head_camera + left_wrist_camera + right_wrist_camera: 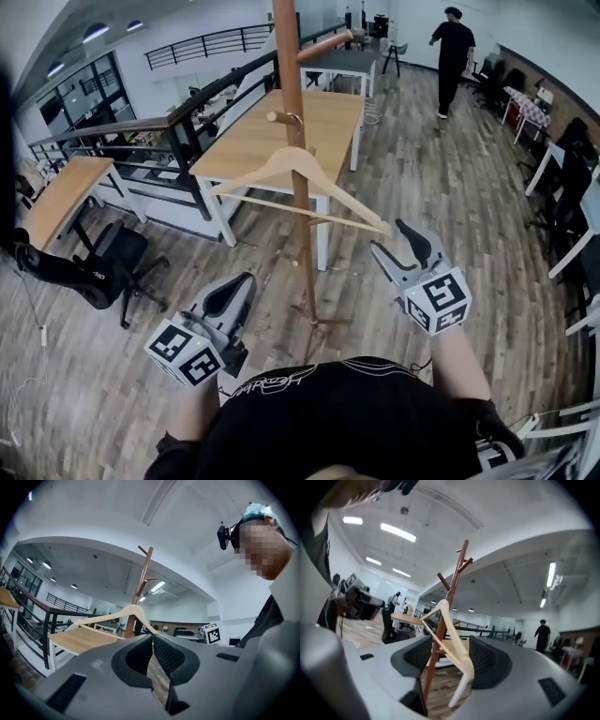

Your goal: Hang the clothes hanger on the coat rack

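A pale wooden hanger [291, 164] hangs by its metal hook from a short peg [279, 117] on the brown coat rack pole [295, 103]. My right gripper [389, 236] is open just off the hanger's right end. In the right gripper view the hanger arm [452, 639] passes between the spread jaws of my right gripper [450, 651], and neither pad presses on it. My left gripper [244, 281] is shut and holds nothing, low and left of the pole. The left gripper view shows the hanger [122, 613] and the pole [140, 583] beyond its closed jaws.
A wooden table [328, 112] stands right behind the rack, and the rack's feet [319, 321] rest on the plank floor. A black office chair [103, 267] and a railing [141, 131] lie to the left. A person [453, 56] walks at the far right.
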